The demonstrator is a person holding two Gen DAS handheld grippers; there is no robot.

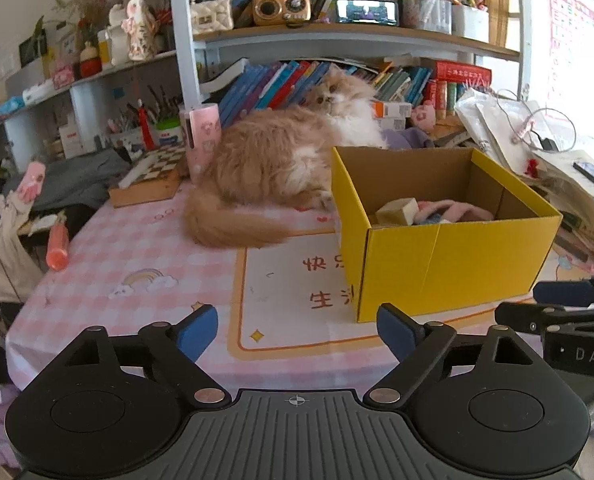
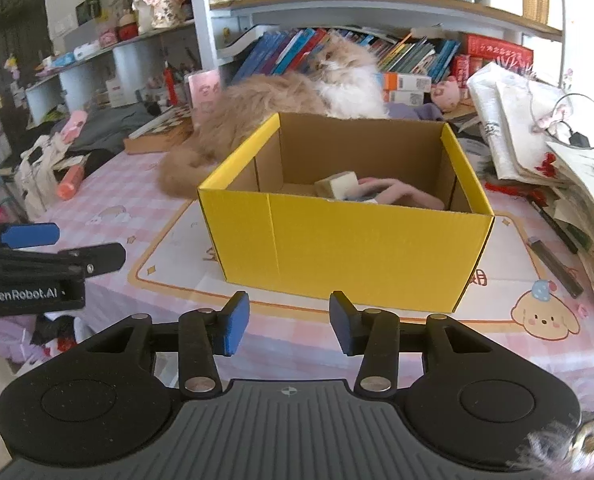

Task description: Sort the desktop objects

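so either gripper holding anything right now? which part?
Nothing held. Left gripper and right gripper are both open with empty gaps, hovering short of the yellow cardboard box.

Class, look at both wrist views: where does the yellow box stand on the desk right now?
The yellow box stands on the cream mat, centre in the right wrist view, right of centre in the left; the cat lies just behind it.

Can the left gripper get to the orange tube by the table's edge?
Probably yes. The left gripper is open and empty, and only bare pink tablecloth lies between it and the orange tube. The cat and yellow box sit off to the right.
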